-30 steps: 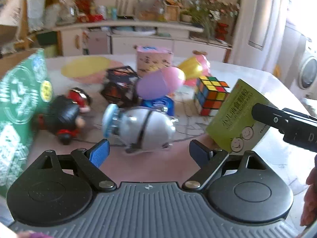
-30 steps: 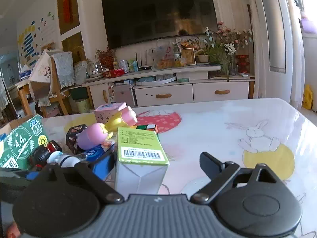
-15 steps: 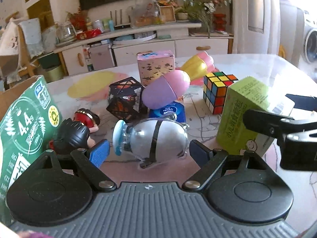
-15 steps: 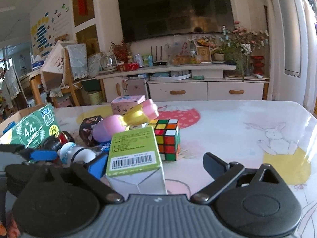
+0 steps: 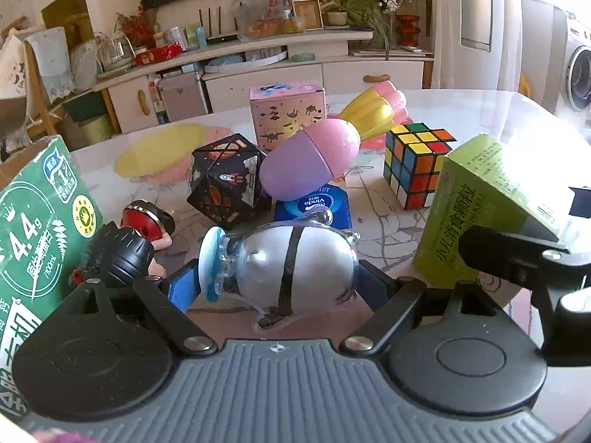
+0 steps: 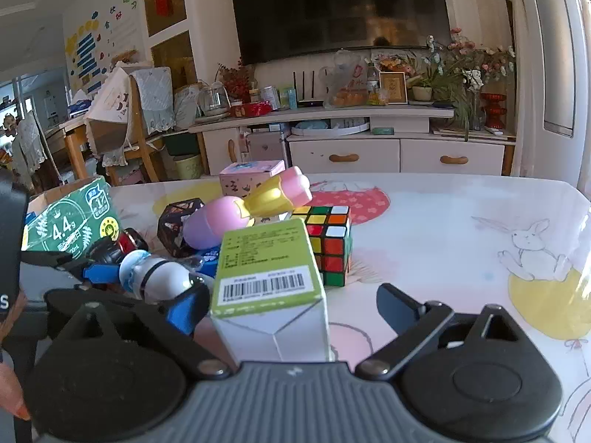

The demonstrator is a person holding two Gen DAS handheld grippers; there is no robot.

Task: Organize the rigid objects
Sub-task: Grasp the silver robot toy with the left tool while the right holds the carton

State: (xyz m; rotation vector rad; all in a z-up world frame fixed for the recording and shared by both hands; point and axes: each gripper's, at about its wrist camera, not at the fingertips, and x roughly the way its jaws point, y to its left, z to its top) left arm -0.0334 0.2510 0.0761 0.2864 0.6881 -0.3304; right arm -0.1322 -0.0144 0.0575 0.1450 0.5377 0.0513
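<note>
A silver egg-shaped toy (image 5: 291, 262) with a black band and pale blue cap lies on the table between the jaws of my left gripper (image 5: 275, 284), which stands open around it. It also shows in the right wrist view (image 6: 159, 277). A green medicine box (image 6: 269, 277) stands between the open jaws of my right gripper (image 6: 295, 306), against the left finger and apart from the right one. The box shows in the left wrist view (image 5: 480, 214) too.
Behind lie a Rubik's cube (image 5: 417, 162), a purple-pink-yellow plastic toy (image 5: 325, 155), a black polyhedron puzzle (image 5: 225, 181), a pink box (image 5: 288, 114), a blue tissue pack (image 5: 325, 203) and a red-black figure (image 5: 129, 236). A green carton (image 5: 33, 229) stands at left.
My left gripper has moved forward so the silver toy now sits between its jaws. The right gripper has come closer around the green box.
</note>
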